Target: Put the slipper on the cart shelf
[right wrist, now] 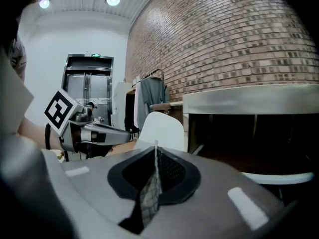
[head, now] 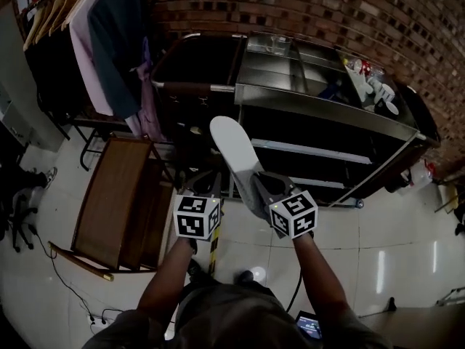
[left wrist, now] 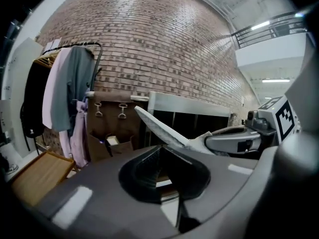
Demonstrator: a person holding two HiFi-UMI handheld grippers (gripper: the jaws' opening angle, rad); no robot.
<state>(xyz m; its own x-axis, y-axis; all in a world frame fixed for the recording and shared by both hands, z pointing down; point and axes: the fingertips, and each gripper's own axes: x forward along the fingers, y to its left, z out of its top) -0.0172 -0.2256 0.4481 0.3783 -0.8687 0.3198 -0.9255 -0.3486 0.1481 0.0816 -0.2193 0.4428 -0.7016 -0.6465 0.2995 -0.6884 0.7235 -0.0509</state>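
Ahead of the cart (head: 320, 97), the slipper (head: 232, 147) is held in mid-air with its sole facing up and its free end angled toward the cart. It is not on a shelf (head: 312, 151). The right gripper (head: 263, 184) has its fingers closed on the slipper's near end. The left gripper (head: 196, 187) is just beside it, level with it; its fingers meet at the tips with nothing between them. A clothes rack (head: 109, 42) stands left of the cart.
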